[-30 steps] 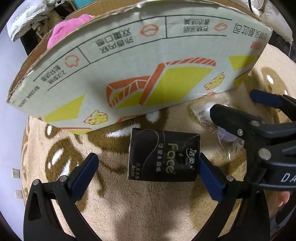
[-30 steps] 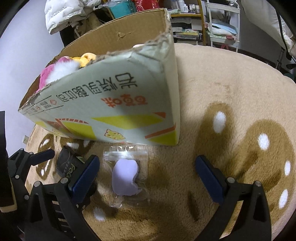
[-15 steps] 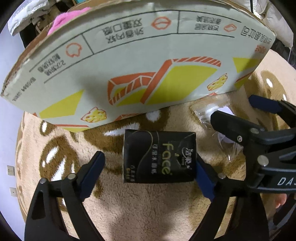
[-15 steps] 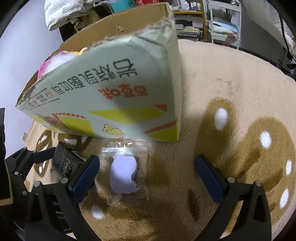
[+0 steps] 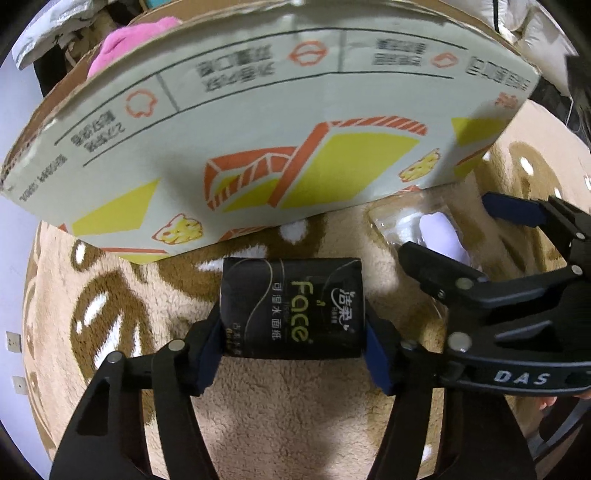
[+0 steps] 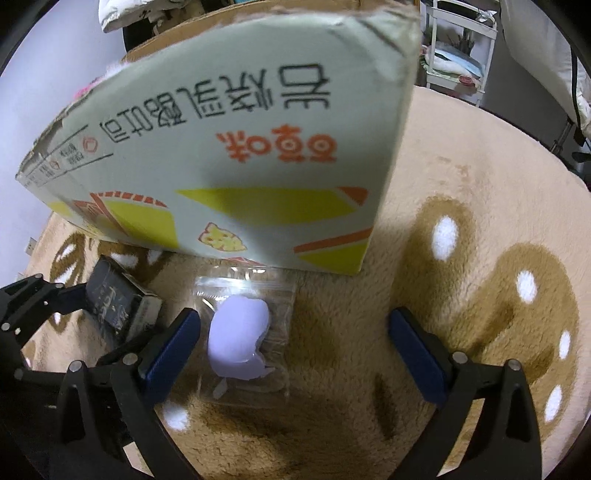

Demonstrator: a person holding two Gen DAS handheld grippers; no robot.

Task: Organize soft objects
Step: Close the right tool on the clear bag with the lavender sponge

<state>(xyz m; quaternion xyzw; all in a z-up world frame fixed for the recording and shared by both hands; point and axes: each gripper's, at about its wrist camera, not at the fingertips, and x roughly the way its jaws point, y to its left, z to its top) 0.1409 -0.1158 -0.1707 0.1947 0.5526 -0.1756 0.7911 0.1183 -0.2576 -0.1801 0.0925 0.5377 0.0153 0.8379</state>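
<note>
Grippers both tilt steeply down over the plush rug (image 6: 461, 155). We see our left gripper (image 5: 293, 341) closing, pads touching the black tissue pack (image 5: 291, 308); our right gripper (image 6: 295, 345) gapes wide around the bagged lilac sponge (image 6: 238, 341). Beyond both stands the cardboard box (image 5: 258, 122).

This was a lived-in room of a home. A plush beige rug (image 6: 461, 155) with brown-and-white patches covered the floor, and a printed cardboard box (image 5: 258, 140) stood on it. Behind it, a white puffy jacket (image 6: 122, 11) lay heaped, a small white shelf rack (image 6: 458, 55) held folded items, and wall sockets (image 5: 13, 341) showed low down.
</note>
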